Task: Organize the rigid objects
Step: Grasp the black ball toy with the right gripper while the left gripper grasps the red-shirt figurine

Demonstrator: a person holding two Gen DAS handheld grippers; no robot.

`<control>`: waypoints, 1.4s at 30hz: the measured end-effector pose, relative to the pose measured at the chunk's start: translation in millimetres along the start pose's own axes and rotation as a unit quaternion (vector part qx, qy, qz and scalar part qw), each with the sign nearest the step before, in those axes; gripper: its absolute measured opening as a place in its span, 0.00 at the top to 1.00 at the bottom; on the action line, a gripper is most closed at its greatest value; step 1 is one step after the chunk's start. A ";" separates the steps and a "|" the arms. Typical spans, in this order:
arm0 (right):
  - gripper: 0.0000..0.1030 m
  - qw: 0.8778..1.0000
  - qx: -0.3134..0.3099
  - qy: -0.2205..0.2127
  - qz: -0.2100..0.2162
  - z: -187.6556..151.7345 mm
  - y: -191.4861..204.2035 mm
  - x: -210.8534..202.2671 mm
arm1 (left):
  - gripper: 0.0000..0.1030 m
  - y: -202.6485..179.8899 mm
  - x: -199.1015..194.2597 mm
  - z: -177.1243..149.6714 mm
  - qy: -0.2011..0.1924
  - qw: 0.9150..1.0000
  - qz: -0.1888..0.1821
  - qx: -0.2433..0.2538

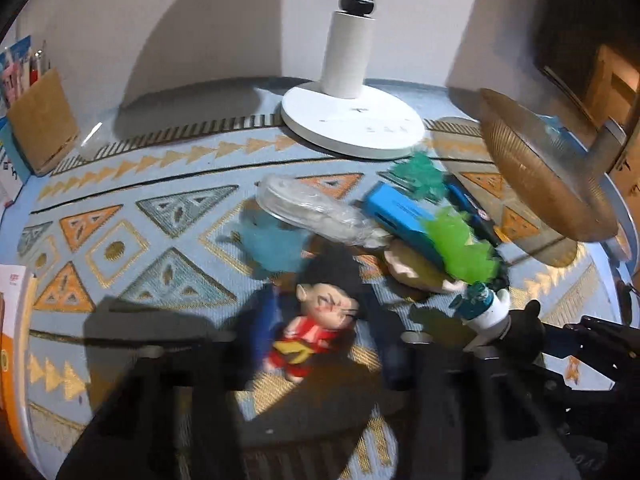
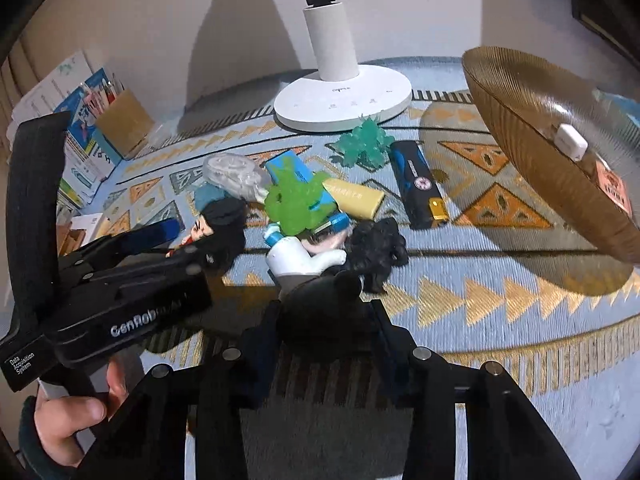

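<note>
On a desk (image 2: 520, 320) covered by a pale blue cloth with orange and gold triangles, a heap of small toys and boxes lies in front of a white lamp base (image 2: 343, 100).

The left gripper (image 1: 320, 340) comes down over a small figurine in red with black hair (image 1: 316, 328); its blue-tipped fingers (image 1: 264, 332) stand narrow on either side of the figurine and appear to press on it, though blur keeps the contact from being certain. In the right wrist view the same gripper (image 2: 188, 240) reaches in from the left, held by a hand (image 2: 72, 420).

The right gripper (image 2: 320, 316) has its fingers drawn narrow around a dark rounded part of a white and black figure (image 2: 304, 260) at the near edge of the heap.

Behind these lie a bright green spiky toy (image 2: 296, 204), a teal spiky toy (image 2: 364, 144), a blue box (image 2: 296, 176), a yellow bar (image 2: 356, 196), a blue and black lighter (image 2: 416, 184) and a clear plastic piece (image 2: 232, 172). To the right a ribbed amber dish (image 2: 520, 140) stands tilted, well apart from the heap. A cardboard pen holder (image 1: 42, 116) sits at the far left.
</note>
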State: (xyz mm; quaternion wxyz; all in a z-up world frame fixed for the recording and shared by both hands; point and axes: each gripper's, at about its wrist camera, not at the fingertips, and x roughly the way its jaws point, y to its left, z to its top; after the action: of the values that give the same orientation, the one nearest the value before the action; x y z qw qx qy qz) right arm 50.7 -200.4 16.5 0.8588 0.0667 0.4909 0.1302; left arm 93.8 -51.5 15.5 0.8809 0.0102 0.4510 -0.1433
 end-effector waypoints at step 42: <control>0.34 0.999 -0.051 -0.001 -0.007 -62.7 -41.8 -46.3 | 0.65 -13.4 10.0 0.2 -0.004 0.998 0.025 0.054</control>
State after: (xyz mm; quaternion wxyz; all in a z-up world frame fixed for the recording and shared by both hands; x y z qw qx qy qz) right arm -19.1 -254.6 12.7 0.8624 0.0190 0.4835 0.1489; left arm 95.9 -66.8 9.1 0.8842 0.0687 0.4385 -0.1455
